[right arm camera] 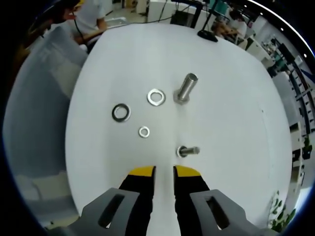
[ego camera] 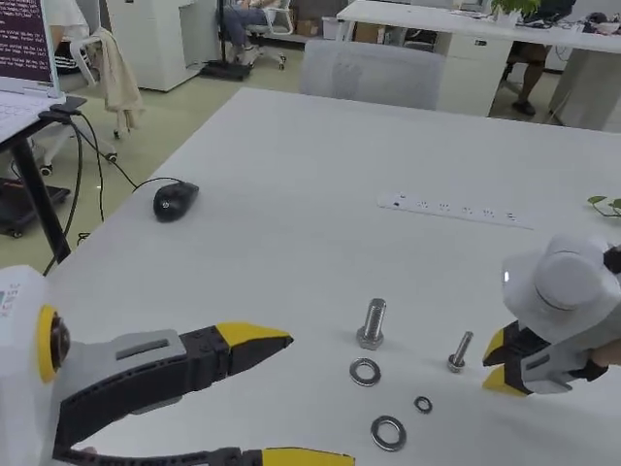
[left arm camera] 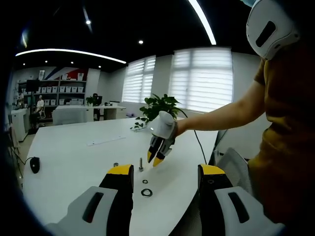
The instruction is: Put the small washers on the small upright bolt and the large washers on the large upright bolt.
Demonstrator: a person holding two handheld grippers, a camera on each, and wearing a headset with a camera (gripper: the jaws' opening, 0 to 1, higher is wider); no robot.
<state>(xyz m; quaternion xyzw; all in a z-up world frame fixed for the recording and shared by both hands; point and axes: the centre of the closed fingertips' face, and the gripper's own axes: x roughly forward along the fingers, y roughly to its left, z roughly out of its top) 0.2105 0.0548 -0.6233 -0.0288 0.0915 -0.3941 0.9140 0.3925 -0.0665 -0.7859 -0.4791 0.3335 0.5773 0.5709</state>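
Observation:
Two bolts stand upright on the white table: a large bolt and, to its right, a small bolt. Two large washers and one small washer lie flat in front of them. My left gripper is wide open and empty, left of the washers. My right gripper hovers just right of the small bolt, its jaws a narrow gap apart with nothing between them.
A black mouse with its cable lies at the table's left. A white power strip lies farther back. A grey chair stands at the far edge and a laptop on a stand to the left.

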